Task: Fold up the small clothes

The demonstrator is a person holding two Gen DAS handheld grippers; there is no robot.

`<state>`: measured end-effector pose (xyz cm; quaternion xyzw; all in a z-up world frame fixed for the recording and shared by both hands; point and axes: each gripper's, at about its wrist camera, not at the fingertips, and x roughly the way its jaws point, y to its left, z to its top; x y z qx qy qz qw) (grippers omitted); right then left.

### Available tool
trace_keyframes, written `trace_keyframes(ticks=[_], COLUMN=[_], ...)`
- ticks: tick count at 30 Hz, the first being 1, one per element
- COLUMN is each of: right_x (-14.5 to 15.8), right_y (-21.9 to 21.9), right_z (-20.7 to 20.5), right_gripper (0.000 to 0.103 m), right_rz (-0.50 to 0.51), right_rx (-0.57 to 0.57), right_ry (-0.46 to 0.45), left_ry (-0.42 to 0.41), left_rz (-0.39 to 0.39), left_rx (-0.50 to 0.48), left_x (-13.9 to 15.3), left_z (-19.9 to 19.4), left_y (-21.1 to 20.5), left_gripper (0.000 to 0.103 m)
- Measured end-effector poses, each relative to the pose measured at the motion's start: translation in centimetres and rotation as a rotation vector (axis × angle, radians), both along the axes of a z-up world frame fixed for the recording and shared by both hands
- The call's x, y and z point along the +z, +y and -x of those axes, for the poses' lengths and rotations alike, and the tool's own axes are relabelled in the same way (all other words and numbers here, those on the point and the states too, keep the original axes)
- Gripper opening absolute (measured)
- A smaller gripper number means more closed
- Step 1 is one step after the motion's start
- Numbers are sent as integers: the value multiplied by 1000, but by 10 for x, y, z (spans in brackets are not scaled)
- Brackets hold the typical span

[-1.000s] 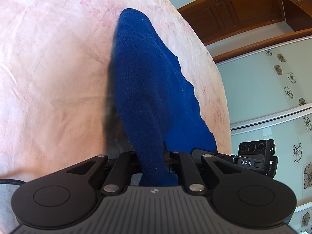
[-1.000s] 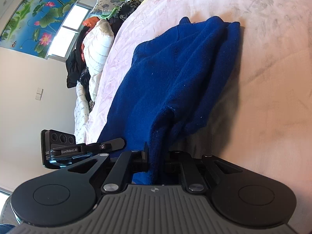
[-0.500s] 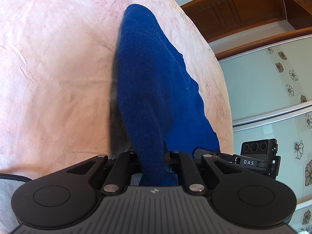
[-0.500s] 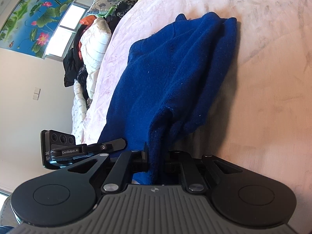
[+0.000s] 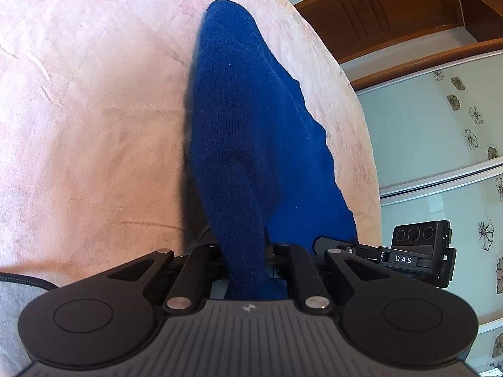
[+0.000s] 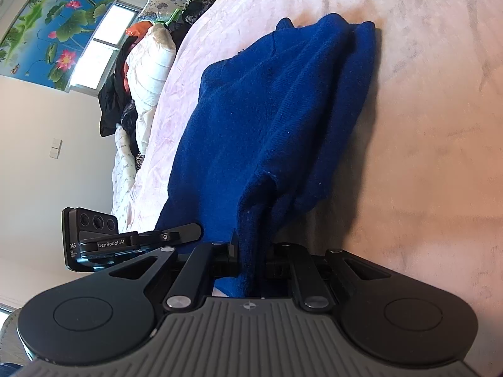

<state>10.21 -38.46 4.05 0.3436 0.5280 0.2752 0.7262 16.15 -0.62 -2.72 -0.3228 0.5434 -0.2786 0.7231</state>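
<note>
A dark blue knit garment [image 5: 251, 132] lies stretched over a pink floral bedspread [image 5: 94, 110]. My left gripper [image 5: 248, 251] is shut on its near edge, and the cloth runs up between the jaws. In the right wrist view the same blue garment [image 6: 267, 119] lies in folds on the bedspread [image 6: 440, 125], and my right gripper [image 6: 251, 251] is shut on another part of its near edge. Each gripper shows in the other's view: the right one [image 5: 415, 257] at the left view's right, the left one [image 6: 94, 238] at the right view's left. The fingertips are hidden by cloth.
A pile of clothes and a white quilt [image 6: 141, 72] lies at the far end of the bed. Wooden cabinets [image 5: 393, 9] and a floral-patterned wardrobe front [image 5: 456, 125] stand beyond the bed's edge. A window and a lotus painting [image 6: 56, 22] are on the far wall.
Both grippers keep their hold on the garment. The views have shifted slightly, with the garment drawn a little along the bedspread and its far end moving with it.
</note>
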Motion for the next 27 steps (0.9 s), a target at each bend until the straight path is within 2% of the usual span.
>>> trace_keyframes(ticks=[11, 27], right_x=[-5, -17], right_y=[2, 2], right_z=[0, 0], right_gripper=[14, 13], right_rz=[10, 7], right_rx=[4, 5], right_ry=[8, 31], left_ry=[-35, -37], left_rz=[-65, -75], left_rx=[-38, -49], left_x=[-3, -7], left_z=[1, -1], left_y=[-11, -15], left_gripper=[10, 10])
